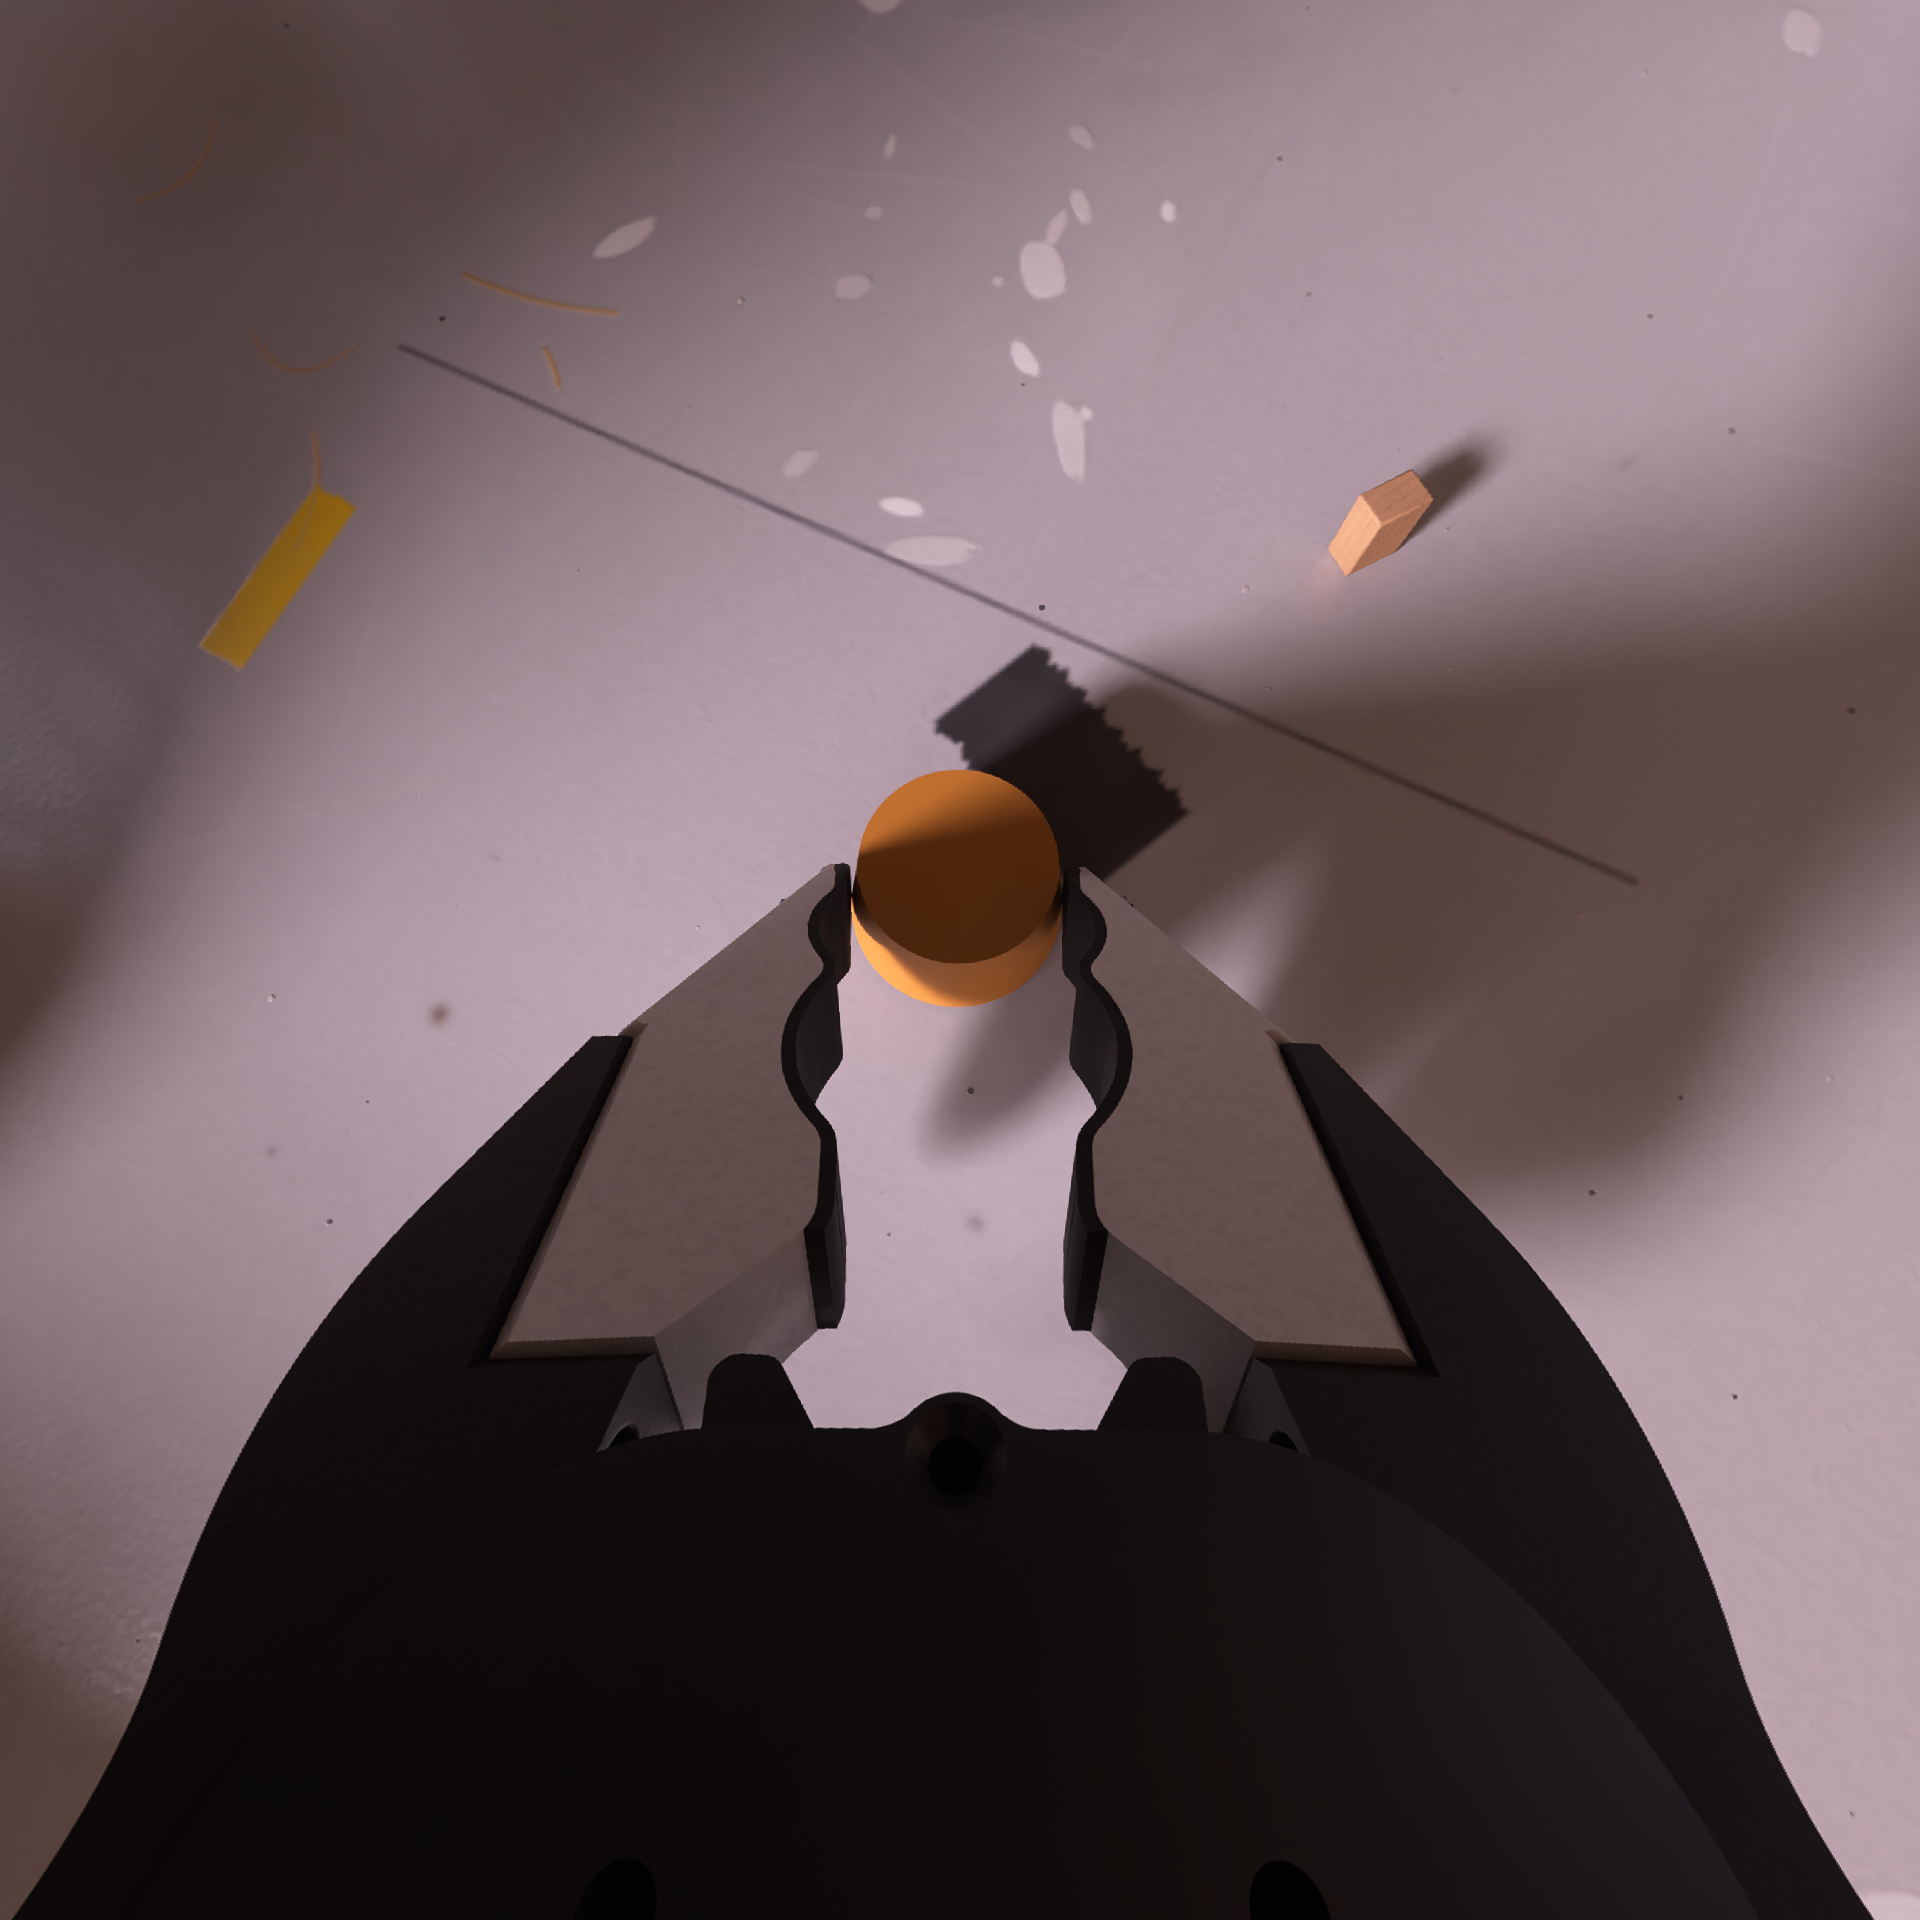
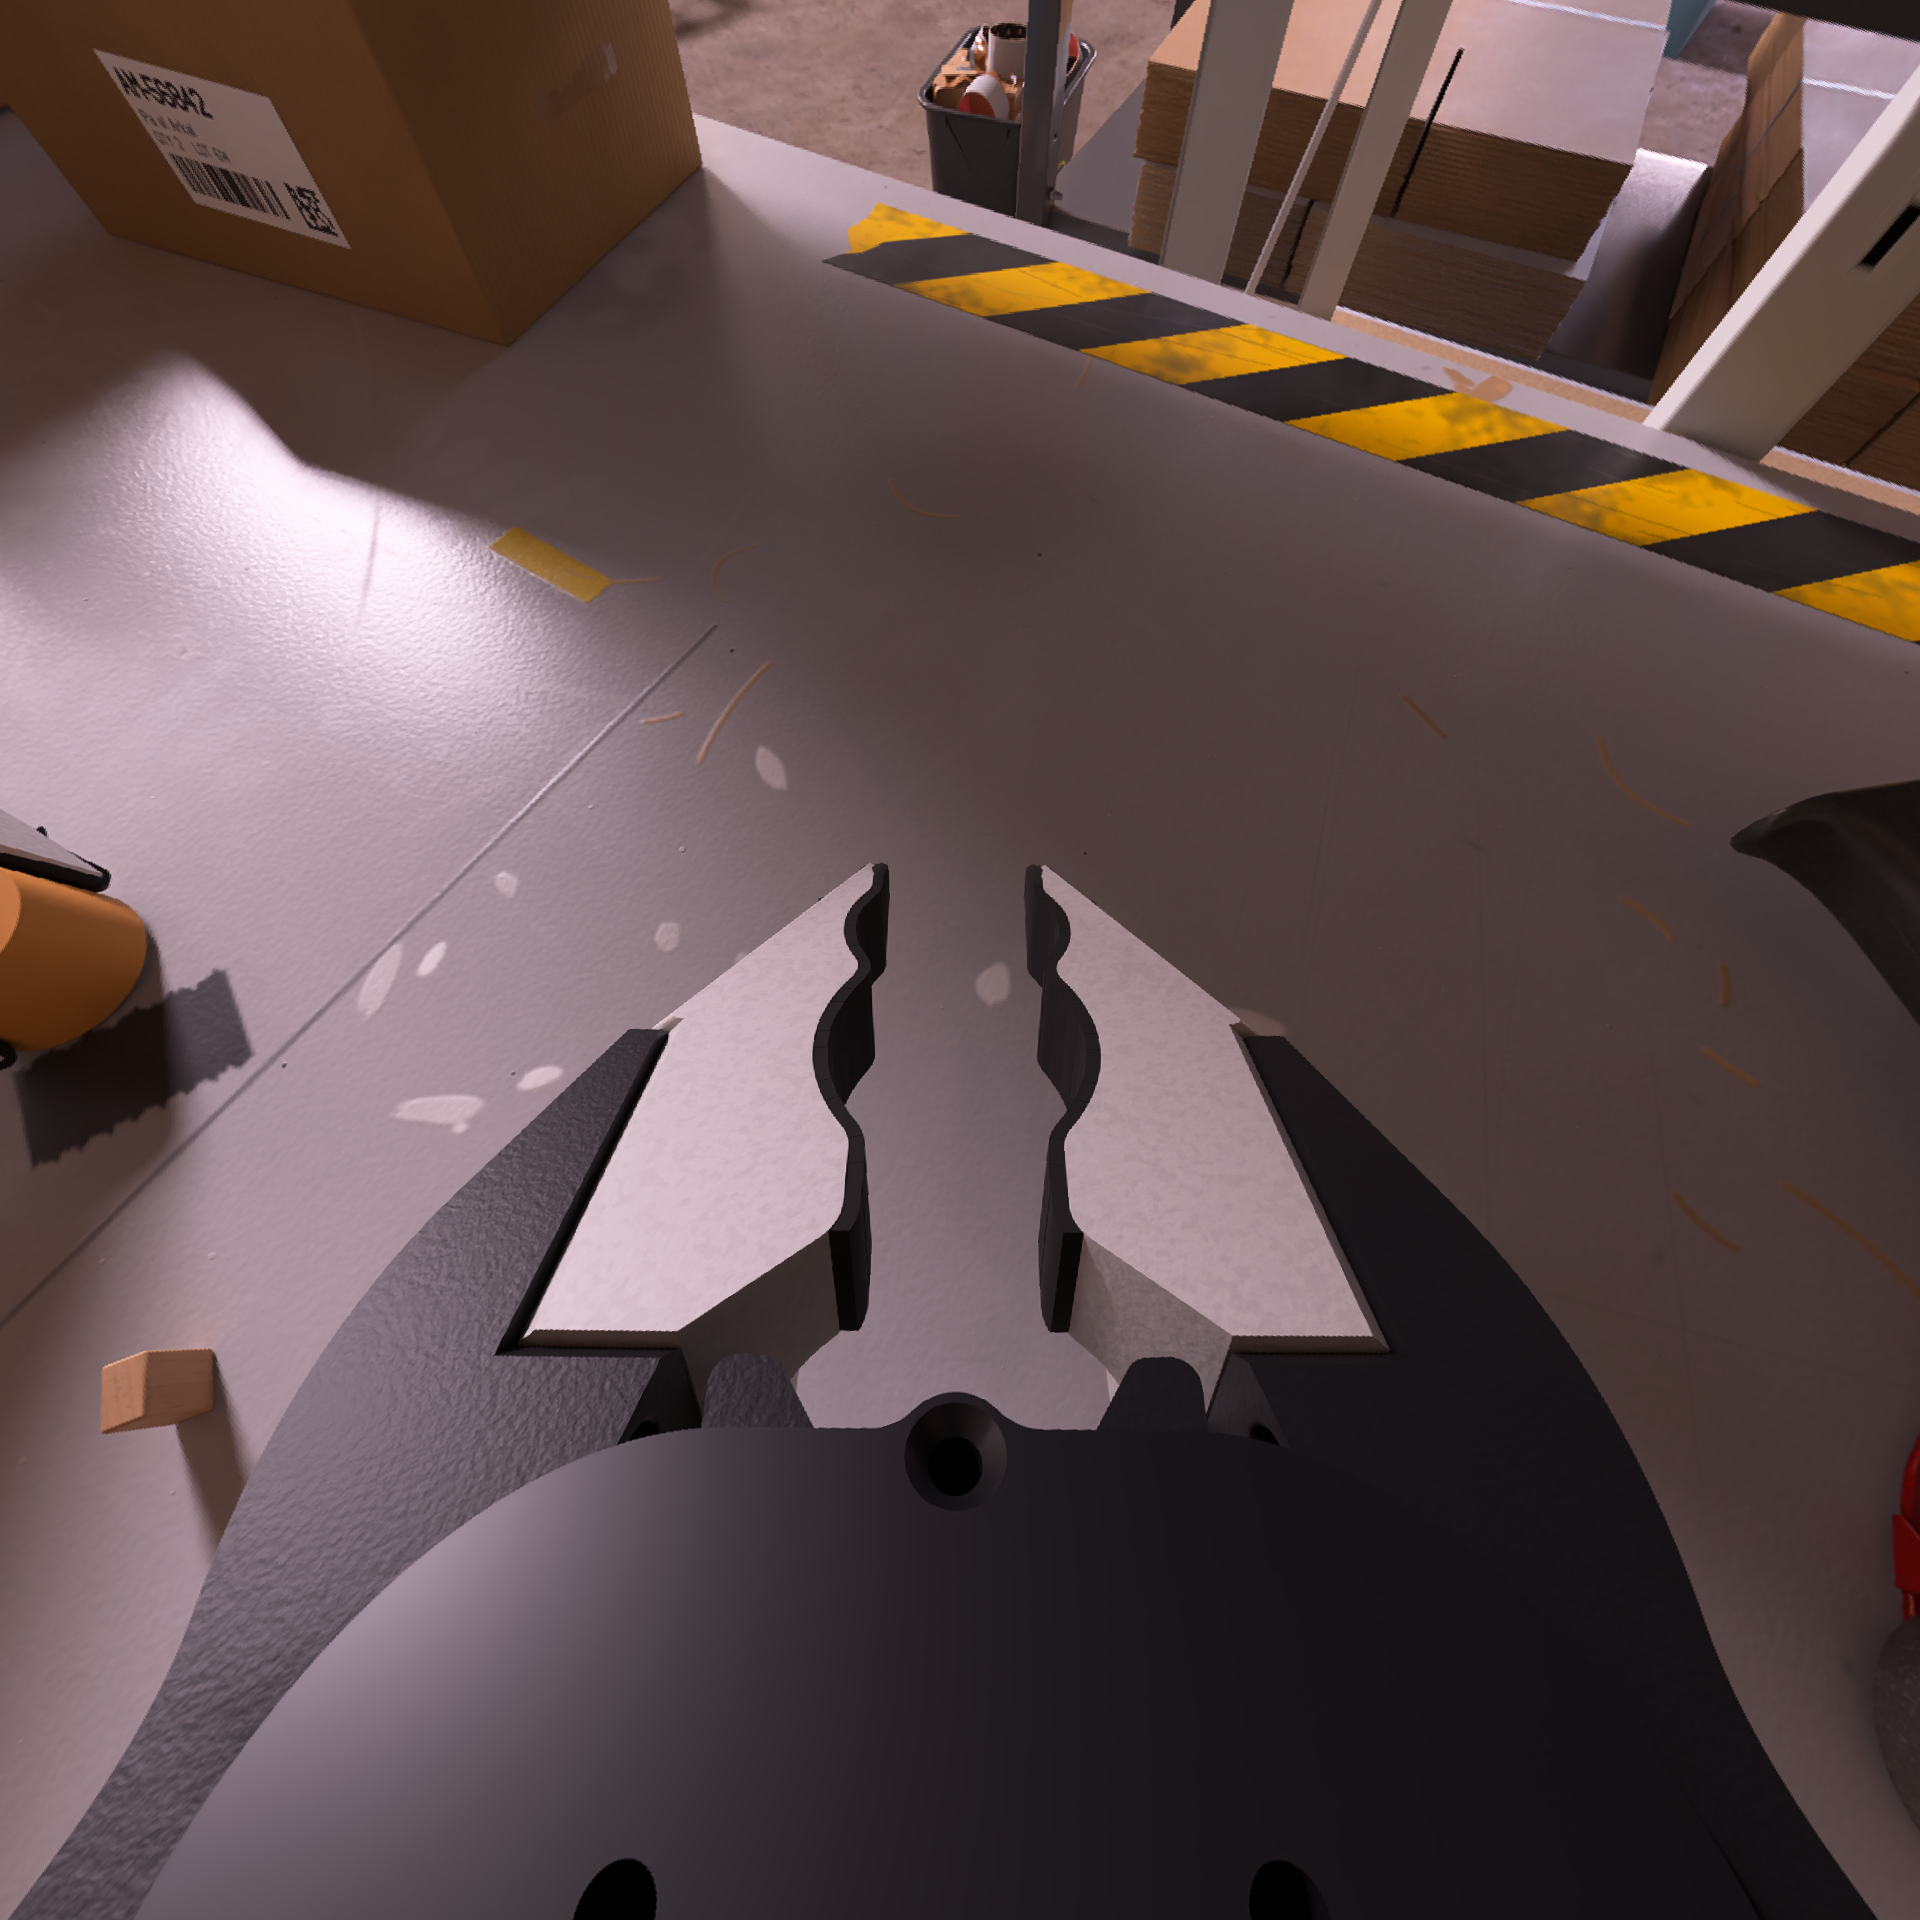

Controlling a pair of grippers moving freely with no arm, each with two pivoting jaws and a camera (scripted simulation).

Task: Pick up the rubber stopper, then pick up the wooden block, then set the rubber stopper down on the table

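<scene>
The orange rubber stopper (image 1: 956,883) sits between the tips of my left gripper (image 1: 956,883), which is shut on it and holds it above the grey table (image 1: 520,935). The stopper also shows at the left edge of the right wrist view (image 2: 57,956), lifted over a dark tape patch. The small pale wooden block (image 1: 1380,522) lies on the table, far right of the stopper; in the right wrist view (image 2: 156,1387) it lies low on the left, well left of my right gripper (image 2: 956,883). The right gripper is open and empty above the table.
A cardboard box (image 2: 416,135) stands at the far left. Yellow-black striped tape (image 2: 1351,384) marks the table's far edge. A dark tape patch (image 1: 1070,758) and a yellow tape strip (image 1: 275,577) lie flat. A dark curved object (image 2: 1849,883) and a red thing (image 2: 1910,1527) are at the right.
</scene>
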